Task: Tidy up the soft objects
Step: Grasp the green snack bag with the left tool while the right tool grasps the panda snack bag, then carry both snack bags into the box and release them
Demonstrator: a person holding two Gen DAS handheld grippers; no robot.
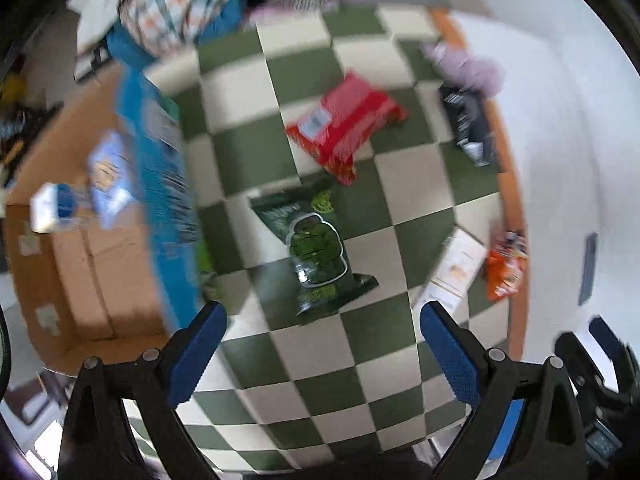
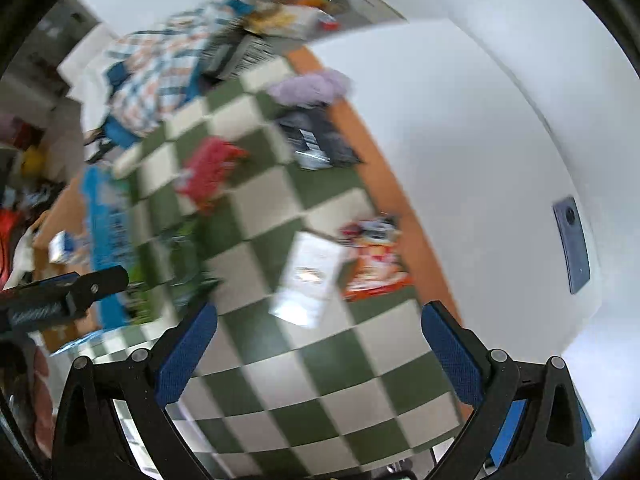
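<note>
Soft snack bags lie on a green-and-cream checkered mat point(image 1: 320, 364). A dark green bag point(image 1: 316, 248) lies just ahead of my left gripper point(image 1: 322, 320), which is open and empty above the mat. A red bag point(image 1: 344, 124) lies beyond it. A black bag point(image 1: 468, 120) and a purple soft item point(image 1: 468, 66) lie at the far right edge. My right gripper point(image 2: 320, 318) is open and empty; ahead of it lie a white packet point(image 2: 310, 280) and an orange bag point(image 2: 374, 266). The views are blurred.
An open cardboard box point(image 1: 92, 256) stands left of the mat, with a blue box point(image 1: 160, 184) at its rim and small packs inside. A checked cloth point(image 1: 180, 4) lies at the back. A white wall point(image 2: 480, 152) with a grey panel point(image 2: 572, 240) borders the right.
</note>
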